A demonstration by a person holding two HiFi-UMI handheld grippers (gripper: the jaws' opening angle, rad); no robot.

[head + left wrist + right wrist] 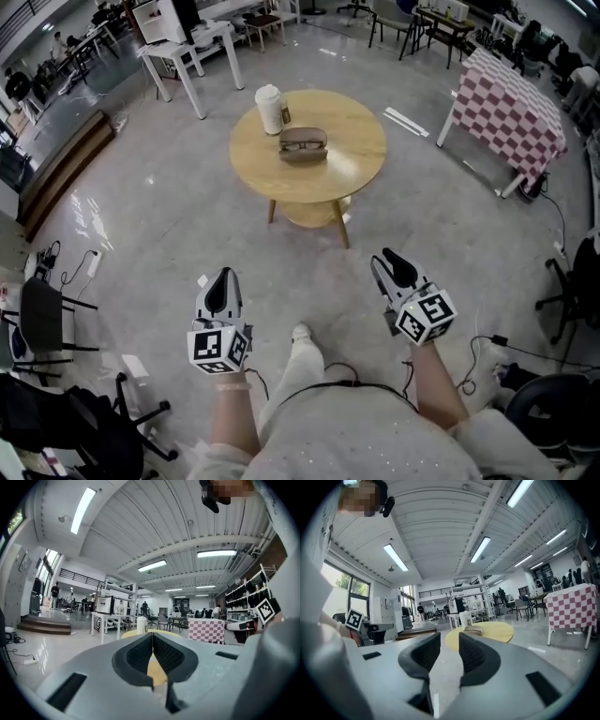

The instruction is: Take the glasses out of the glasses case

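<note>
Glasses case flat on the round wooden table, near its middle. White cup upright just beyond it to the left, close to the far rim. Well apart from the table, on the near side above the grey floor: left gripper, jaws pressed together with nothing between them; right gripper, jaws standing apart and empty. Both aimed toward the table. Checkered cloth far right; white table far left.
</note>
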